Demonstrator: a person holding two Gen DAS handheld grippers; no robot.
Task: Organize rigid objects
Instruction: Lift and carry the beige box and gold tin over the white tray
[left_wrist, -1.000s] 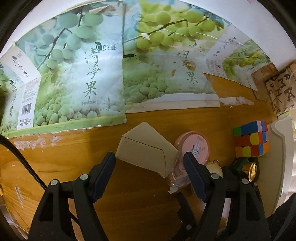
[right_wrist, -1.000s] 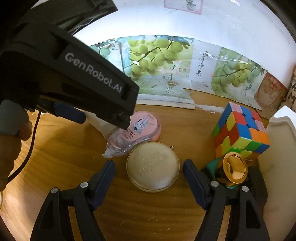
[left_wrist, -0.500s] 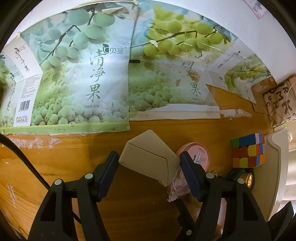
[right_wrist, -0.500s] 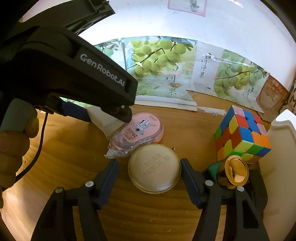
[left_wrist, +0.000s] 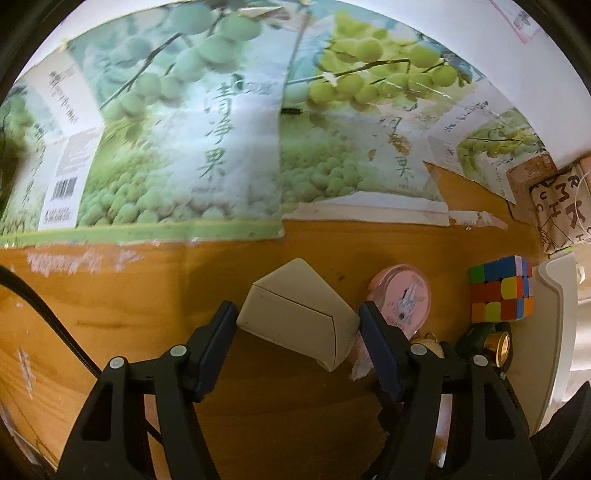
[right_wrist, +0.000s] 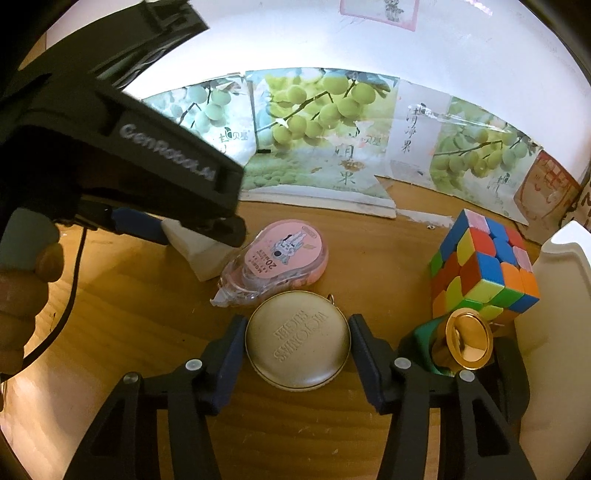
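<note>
1. Our right claw (right_wrist: 297, 349) has just been closing, and its pads now sit right against both sides of the round tin (right_wrist: 297, 339), which lies flat on the tabletop (right_wrist: 147, 332). Looks like a grip to us.
2. Our left claw (left_wrist: 295, 332) has been easing inward too, with the beige wedge (left_wrist: 297, 319) between its fingers. The pads look like they're touching its ends, but we can't tell if they really press on it.
3. Just behind the tin is the pink tape dispenser (right_wrist: 279, 264), nearly touching it, and the wedge sits just left of that.
4. Off to the right there's the cube (right_wrist: 484, 273), standing on the tabletop near the white tray (right_wrist: 561, 258).
5. In front of the cube, a gold-capped green thing (right_wrist: 467, 341) sits just beside the right finger.
6. Grape-print bags (left_wrist: 229, 147) lie across the back of the tabletop, by the wall.
7. A hand (right_wrist: 22, 295) holds the left claw at the left edge of the right view.
</note>
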